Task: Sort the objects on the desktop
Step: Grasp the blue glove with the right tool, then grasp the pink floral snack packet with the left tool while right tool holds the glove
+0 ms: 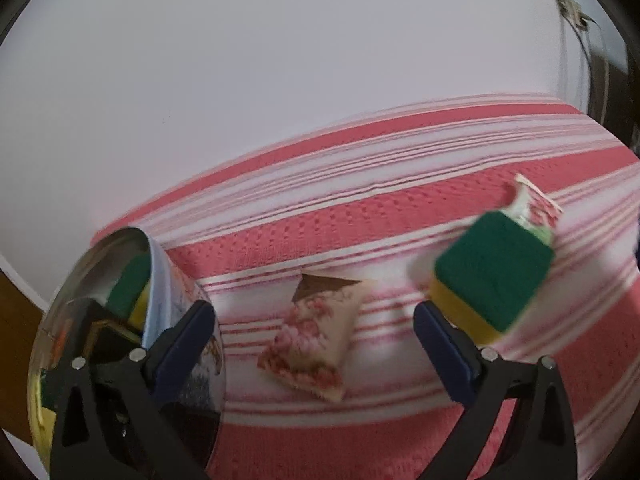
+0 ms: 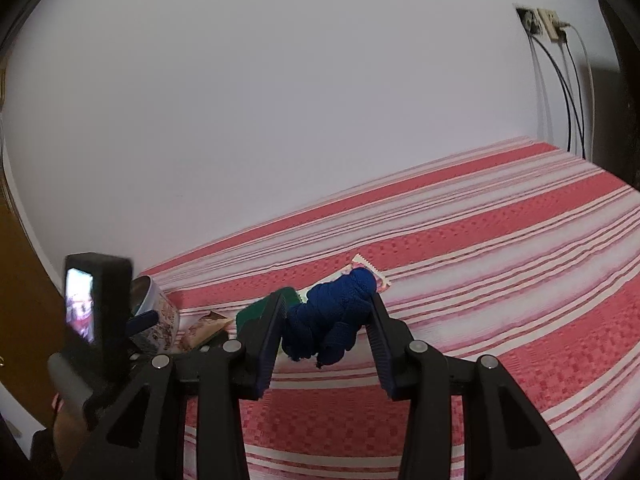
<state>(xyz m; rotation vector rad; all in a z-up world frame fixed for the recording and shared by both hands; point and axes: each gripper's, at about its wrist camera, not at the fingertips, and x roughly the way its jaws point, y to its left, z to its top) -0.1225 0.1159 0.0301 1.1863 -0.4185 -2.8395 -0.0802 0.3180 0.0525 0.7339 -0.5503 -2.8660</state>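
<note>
Counting across the two views: two green-and-yellow sponges, two floral sachets, one round tin and one blue knitted bundle, all on or above a red-and-white striped cloth (image 1: 400,216) against a plain white wall (image 1: 280,60). In the left wrist view, one sponge (image 1: 494,270) lies at right of centre, green scouring face up over a yellow body, its far edge overlapping a floral sachet (image 1: 538,210) of which only a corner shows. The second sponge (image 1: 130,294) sits inside the shiny tin (image 1: 120,248) at lower left, which has a printed outer wall. The other sachet (image 1: 310,342), pink roses on cream with a brown torn top, lies flat at lower centre, between the fingers of the left gripper (image 1: 316,330), whose claw is spread wide and touches nothing. In the right wrist view, the right gripper (image 2: 326,330) pinches the blue knitted bundle (image 2: 334,314), a lumpy dark-blue wad at centre frame, lifted clear of the cloth. At upper right a wall socket (image 2: 540,22) has cables hanging from it.
</note>
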